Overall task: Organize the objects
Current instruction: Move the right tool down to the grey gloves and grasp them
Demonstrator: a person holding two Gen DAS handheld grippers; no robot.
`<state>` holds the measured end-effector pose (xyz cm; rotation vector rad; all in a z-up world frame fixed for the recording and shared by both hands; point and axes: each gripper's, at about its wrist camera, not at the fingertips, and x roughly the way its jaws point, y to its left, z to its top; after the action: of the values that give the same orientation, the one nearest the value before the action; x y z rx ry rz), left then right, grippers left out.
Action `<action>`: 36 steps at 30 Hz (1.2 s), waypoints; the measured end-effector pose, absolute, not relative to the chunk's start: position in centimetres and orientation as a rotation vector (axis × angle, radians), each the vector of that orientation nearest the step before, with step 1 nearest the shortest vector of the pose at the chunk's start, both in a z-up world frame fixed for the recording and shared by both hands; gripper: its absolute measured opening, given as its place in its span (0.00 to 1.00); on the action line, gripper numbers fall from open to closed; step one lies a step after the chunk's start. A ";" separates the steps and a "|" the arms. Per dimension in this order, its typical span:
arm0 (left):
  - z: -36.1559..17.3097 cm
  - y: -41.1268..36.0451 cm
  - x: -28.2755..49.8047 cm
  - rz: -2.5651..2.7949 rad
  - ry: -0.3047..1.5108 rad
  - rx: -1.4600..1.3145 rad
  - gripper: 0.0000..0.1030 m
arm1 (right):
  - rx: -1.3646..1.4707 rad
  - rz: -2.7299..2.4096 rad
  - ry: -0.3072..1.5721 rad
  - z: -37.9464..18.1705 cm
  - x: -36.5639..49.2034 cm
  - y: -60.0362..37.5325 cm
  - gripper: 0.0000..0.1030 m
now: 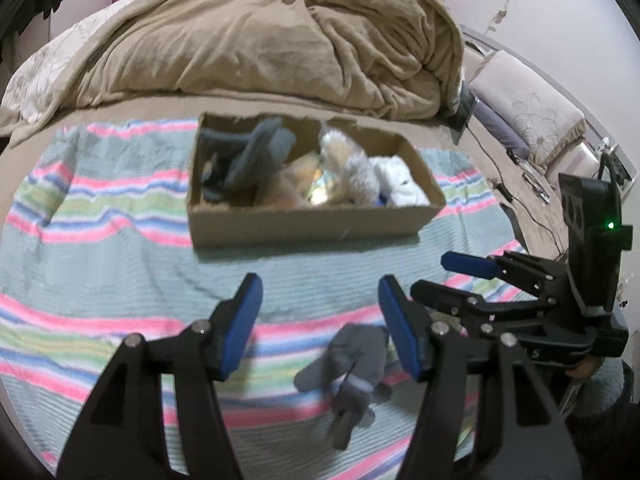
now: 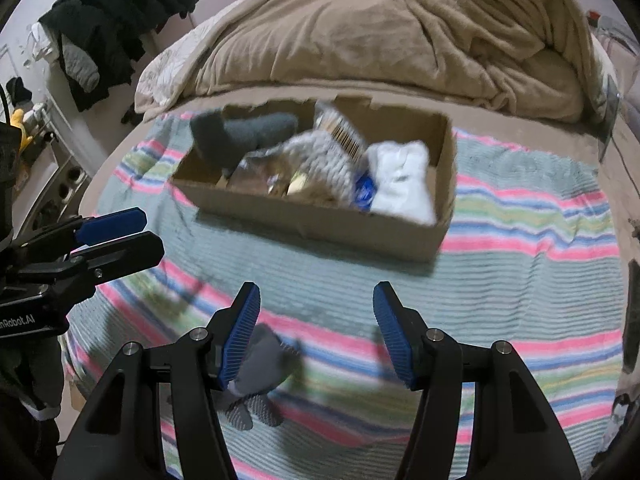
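A cardboard box (image 1: 312,220) sits on a striped towel (image 1: 104,240) on the bed. It holds dark grey socks (image 1: 256,152), fluffy beige and grey items (image 1: 348,160) and white socks (image 1: 400,184). A grey sock (image 1: 352,364) lies loose on the towel near me. My left gripper (image 1: 320,320) is open and empty, hovering just above that sock. My right gripper (image 2: 316,328) is open and empty; the same grey sock (image 2: 260,364) lies by its left finger. The box also shows in the right wrist view (image 2: 320,224). Each gripper appears in the other's view: the right gripper (image 1: 452,276), the left gripper (image 2: 132,232).
A rumpled tan blanket (image 1: 280,40) is heaped behind the box. Pillows (image 1: 532,116) and cables (image 1: 504,176) lie at the right. Dark clothes (image 2: 108,28) hang at the left beyond the bed edge.
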<state>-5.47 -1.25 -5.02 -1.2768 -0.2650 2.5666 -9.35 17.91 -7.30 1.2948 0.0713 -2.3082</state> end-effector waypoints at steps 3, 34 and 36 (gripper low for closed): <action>-5.9 -1.7 -4.7 2.558 -0.274 -1.302 0.60 | 1.322 -2.286 0.076 -8.3 -8.7 17.5 0.60; -8.5 -3.6 -3.3 2.569 -0.305 -1.390 0.60 | 1.358 -2.108 0.171 -12.3 -6.3 13.3 0.32; -8.2 -3.8 -3.5 2.577 -0.307 -1.383 0.60 | 1.334 -2.114 0.184 -11.7 -6.2 13.1 0.32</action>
<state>-3.48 -3.83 -8.17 -1.3833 -0.3075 2.5771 -6.21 13.08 -11.65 1.3340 0.1844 -2.1140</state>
